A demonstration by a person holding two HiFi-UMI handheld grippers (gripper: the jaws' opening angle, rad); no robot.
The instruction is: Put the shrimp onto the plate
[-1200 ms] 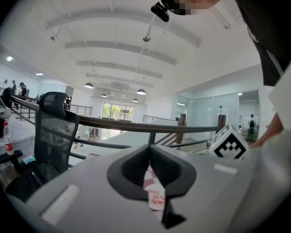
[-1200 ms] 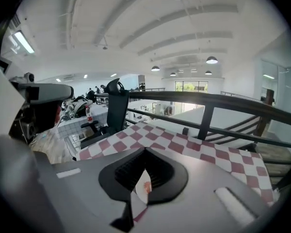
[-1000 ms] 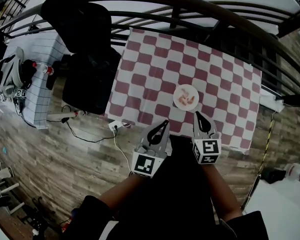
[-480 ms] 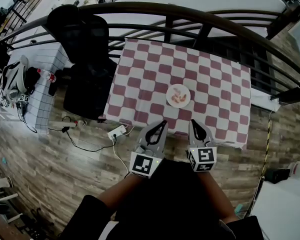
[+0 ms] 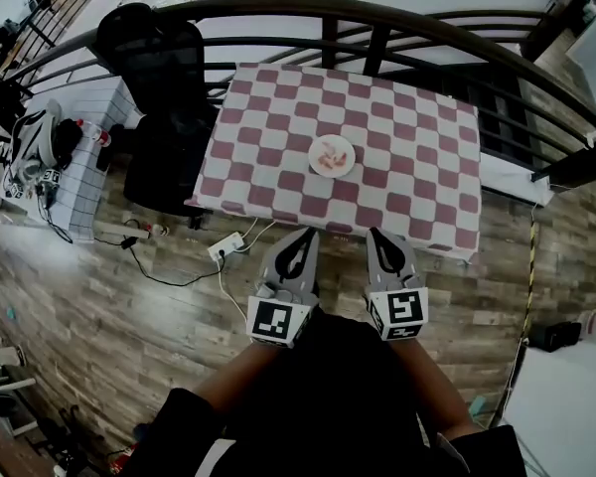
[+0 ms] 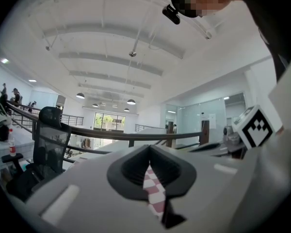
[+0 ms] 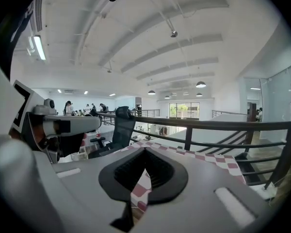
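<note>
In the head view a white plate (image 5: pixel 331 156) sits near the front middle of the red-and-white checked table (image 5: pixel 417 157). Pink shrimp (image 5: pixel 327 154) lie on the plate. Both grippers hang over the wooden floor, short of the table's front edge and well back from the plate. My left gripper (image 5: pixel 306 235) is shut with nothing in it, and so is my right gripper (image 5: pixel 377 235). In the left gripper view the left gripper (image 6: pixel 150 152) shows only a sliver of checked cloth between its jaws. The right gripper (image 7: pixel 144 154) in its own view shows the same.
A dark curved railing (image 5: pixel 377 16) runs behind the table. A black office chair (image 5: pixel 159 68) stands at the table's left, beside a small grid-cloth table (image 5: pixel 84 182) with bottles and gear. A power strip (image 5: pixel 226 249) and cables lie on the floor below the table's left corner.
The table and plate have slid farther off and up in the head view. Both grippers, which were at the table's front edge, are now back over the floor, still shut.
</note>
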